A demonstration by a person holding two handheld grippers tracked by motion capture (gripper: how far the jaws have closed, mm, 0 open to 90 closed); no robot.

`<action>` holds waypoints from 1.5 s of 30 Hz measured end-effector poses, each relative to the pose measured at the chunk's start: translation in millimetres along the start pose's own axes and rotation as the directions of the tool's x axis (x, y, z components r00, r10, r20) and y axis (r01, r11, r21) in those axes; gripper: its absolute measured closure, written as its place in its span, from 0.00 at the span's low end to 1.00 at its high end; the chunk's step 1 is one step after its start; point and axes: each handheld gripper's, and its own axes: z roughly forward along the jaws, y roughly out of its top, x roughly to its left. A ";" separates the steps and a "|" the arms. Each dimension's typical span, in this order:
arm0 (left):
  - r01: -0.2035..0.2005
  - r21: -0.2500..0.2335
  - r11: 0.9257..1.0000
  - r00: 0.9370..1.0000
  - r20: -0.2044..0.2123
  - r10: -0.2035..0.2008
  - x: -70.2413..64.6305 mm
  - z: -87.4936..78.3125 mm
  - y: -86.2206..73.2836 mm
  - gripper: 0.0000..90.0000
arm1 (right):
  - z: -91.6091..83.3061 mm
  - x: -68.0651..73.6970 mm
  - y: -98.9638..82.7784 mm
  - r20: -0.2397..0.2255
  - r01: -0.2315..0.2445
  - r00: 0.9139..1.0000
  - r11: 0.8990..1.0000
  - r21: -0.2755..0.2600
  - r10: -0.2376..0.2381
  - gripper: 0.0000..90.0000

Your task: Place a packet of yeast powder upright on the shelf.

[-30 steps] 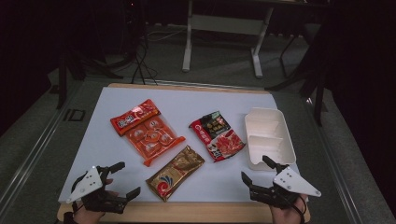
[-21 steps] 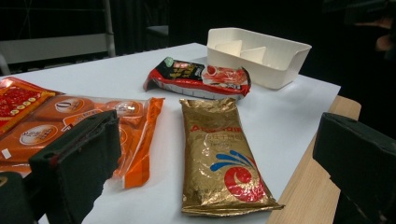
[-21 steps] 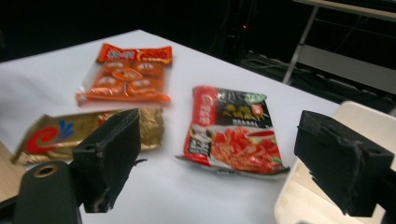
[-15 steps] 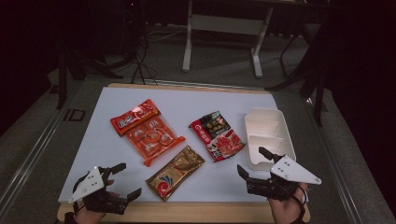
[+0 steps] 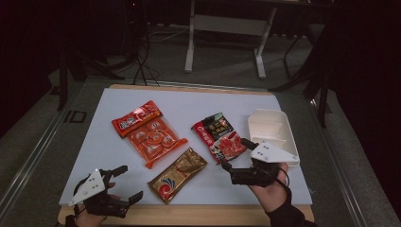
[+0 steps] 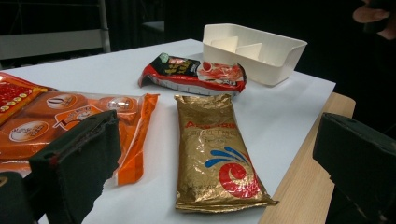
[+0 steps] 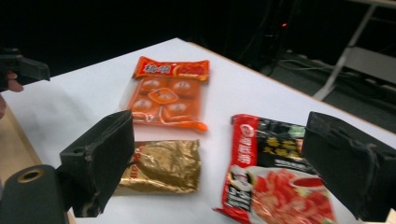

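Observation:
Three snack packs lie on the white sheet (image 5: 213,101): an orange pack (image 5: 149,132) at left, a gold packet (image 5: 177,174) near the front, and a red and black packet (image 5: 220,136) right of centre. Beside that packet stands a white divided tray (image 5: 272,135). My right gripper (image 5: 236,153) is open at the red packet's near right corner, and the right gripper view has that packet (image 7: 271,186) between its jaws. My left gripper (image 5: 128,183) is open at the front left corner, with the gold packet (image 6: 210,121) ahead of its jaws.
The sheet's wooden board edge (image 5: 189,215) runs along the front. Dark floor and a metal table frame (image 5: 191,42) lie beyond the far edge. Bare sheet stretches along the back and the left side.
My right gripper has moved left and forward from the front right corner to the red packet's edge. The left gripper has stayed put.

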 end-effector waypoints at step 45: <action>-0.015 0.041 0.999 1.000 0.004 0.015 -1.4 2.5 -1.0 0.03 | 147.4 1.3 -63.4 -0.147 -0.003 0.987 0.927 0.375 0.062 0.36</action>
